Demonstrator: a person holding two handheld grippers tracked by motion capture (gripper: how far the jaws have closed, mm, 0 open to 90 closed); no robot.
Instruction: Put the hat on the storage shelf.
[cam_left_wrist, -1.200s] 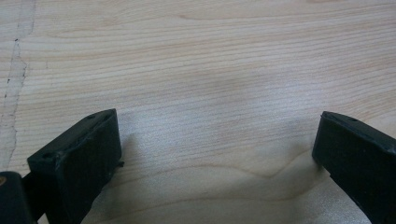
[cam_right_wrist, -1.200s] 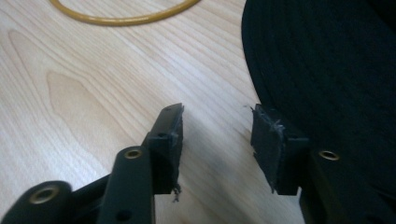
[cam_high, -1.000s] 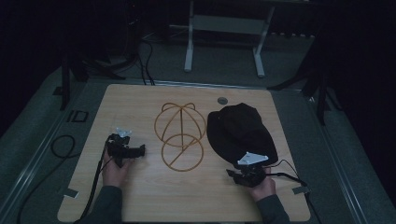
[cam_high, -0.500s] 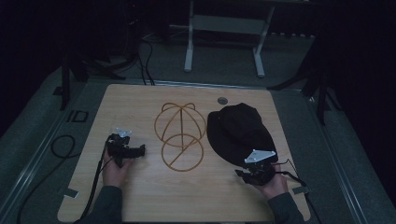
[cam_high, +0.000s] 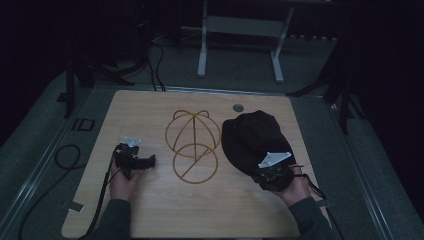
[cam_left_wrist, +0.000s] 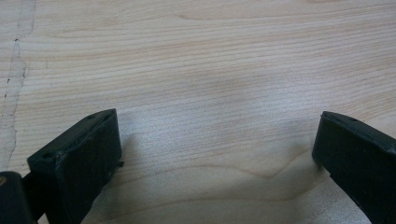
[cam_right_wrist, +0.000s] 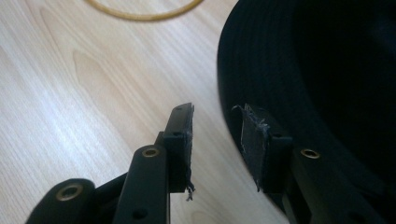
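Observation:
A black cap (cam_high: 252, 137) lies on the right half of the wooden table (cam_high: 210, 210), beside a tan wire cap-shaped frame (cam_high: 192, 145) at the centre. My right gripper (cam_high: 267, 177) sits at the cap's near edge. In the right gripper view its jaws (cam_right_wrist: 215, 126) stand slightly apart with nothing between them, the right one resting over the cap's brim (cam_right_wrist: 317, 70) and the wire ring (cam_right_wrist: 144, 14) farther off. My left gripper (cam_high: 150, 161) rests on the table to the left of the frame. Its jaws (cam_left_wrist: 212, 154) are wide open over bare wood.
A small round grommet (cam_high: 238, 107) sits near the table's far edge. A cable (cam_high: 65, 155) loops on the grey floor left of the table. A metal desk frame (cam_high: 240, 30) stands behind the table in the dark.
My right gripper has slid rightward and a little nearer along the cap's front edge. The left gripper and the cap have stayed put.

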